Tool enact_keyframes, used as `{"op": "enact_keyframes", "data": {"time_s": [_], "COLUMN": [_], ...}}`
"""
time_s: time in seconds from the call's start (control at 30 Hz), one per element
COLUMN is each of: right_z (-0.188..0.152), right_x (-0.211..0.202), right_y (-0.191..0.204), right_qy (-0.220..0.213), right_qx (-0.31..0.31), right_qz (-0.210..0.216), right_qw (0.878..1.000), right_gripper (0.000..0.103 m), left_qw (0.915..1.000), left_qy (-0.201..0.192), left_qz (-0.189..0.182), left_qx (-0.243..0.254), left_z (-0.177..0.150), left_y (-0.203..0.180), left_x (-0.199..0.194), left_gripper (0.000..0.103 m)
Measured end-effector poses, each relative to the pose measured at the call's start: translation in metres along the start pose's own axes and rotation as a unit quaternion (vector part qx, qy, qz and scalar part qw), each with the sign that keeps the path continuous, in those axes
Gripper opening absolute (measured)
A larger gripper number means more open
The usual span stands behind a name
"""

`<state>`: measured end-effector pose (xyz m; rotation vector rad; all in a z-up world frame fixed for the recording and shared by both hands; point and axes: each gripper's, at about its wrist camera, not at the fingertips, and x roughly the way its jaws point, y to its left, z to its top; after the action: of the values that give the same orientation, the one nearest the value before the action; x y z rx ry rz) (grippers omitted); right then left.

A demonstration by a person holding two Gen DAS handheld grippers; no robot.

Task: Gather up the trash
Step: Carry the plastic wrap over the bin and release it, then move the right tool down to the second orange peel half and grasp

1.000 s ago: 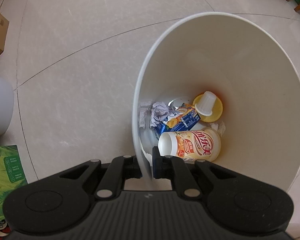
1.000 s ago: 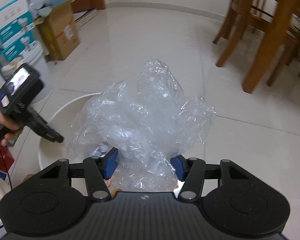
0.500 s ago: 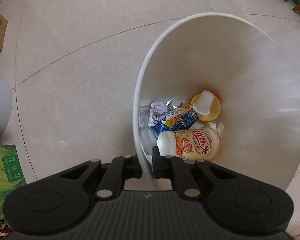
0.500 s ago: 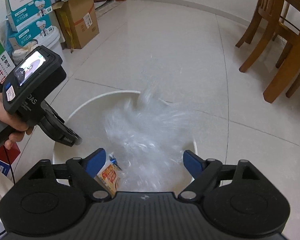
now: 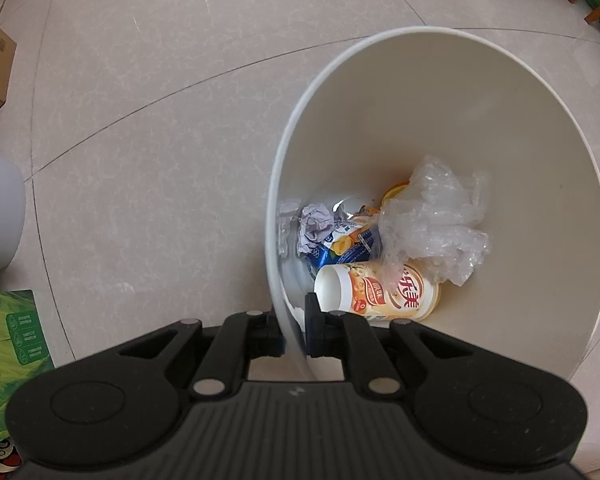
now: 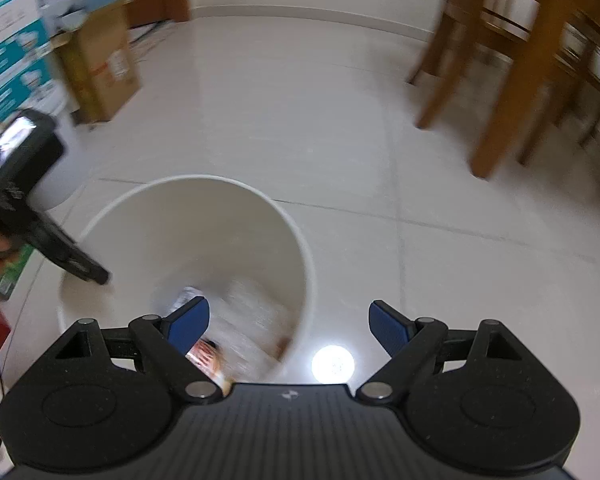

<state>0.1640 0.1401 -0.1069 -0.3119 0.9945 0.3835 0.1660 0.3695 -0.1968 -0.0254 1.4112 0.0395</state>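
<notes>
Trash bin [image 5: 440,92] is steadied by the left gripper [image 5: 293,326], fingers pinching its rim. Crumpled plastic wrap [image 5: 434,220] lies inside, ahead of them. Right gripper [image 6: 288,320] fingers are spread, empty, above the opening.

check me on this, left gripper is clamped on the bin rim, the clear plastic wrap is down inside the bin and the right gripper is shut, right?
Not quite: the right gripper is open, jaws spread wide and empty, as the right wrist view shows.
</notes>
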Motion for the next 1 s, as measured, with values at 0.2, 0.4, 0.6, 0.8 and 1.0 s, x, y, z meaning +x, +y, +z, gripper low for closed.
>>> {"op": "enact_keyframes", "data": {"time_s": [0.2, 0.4, 0.6, 0.8, 1.0], "right_z": [-0.044, -0.103, -0.154, -0.189, -0.222], "right_x": [-0.010, 0.006, 0.052, 0.114, 0.169], "right_y": [-0.048, -0.098, -0.121, -0.106, -0.095], "right_qy": [0.002, 0.019, 0.057, 0.103, 0.135], "right_qx": [0.074, 0.176, 0.218, 0.189, 0.181], "right_qz": [-0.058, -0.103, -0.131, -0.129, -0.157], "right_qw": [0.996, 0.979, 0.965, 0.968, 0.961], "right_gripper": [0.090, 0.090, 0.090, 0.090, 0.090], "left_qw": [1.0000, 1.0000, 1.0000, 0.9999, 0.9999], "left_qy": [0.001, 0.001, 0.003, 0.001, 0.004], "left_qz": [0.005, 0.007, 0.008, 0.009, 0.009], "left_qx": [0.001, 0.002, 0.004, 0.005, 0.011], "left_z": [0.001, 0.000, 0.000, -0.001, -0.002], "left_y": [-0.002, -0.003, -0.004, -0.004, -0.005], "left_x": [0.000, -0.001, 0.000, 0.000, 0.000], "left_gripper": [0.007, 0.007, 0.007, 0.008, 0.008]}}
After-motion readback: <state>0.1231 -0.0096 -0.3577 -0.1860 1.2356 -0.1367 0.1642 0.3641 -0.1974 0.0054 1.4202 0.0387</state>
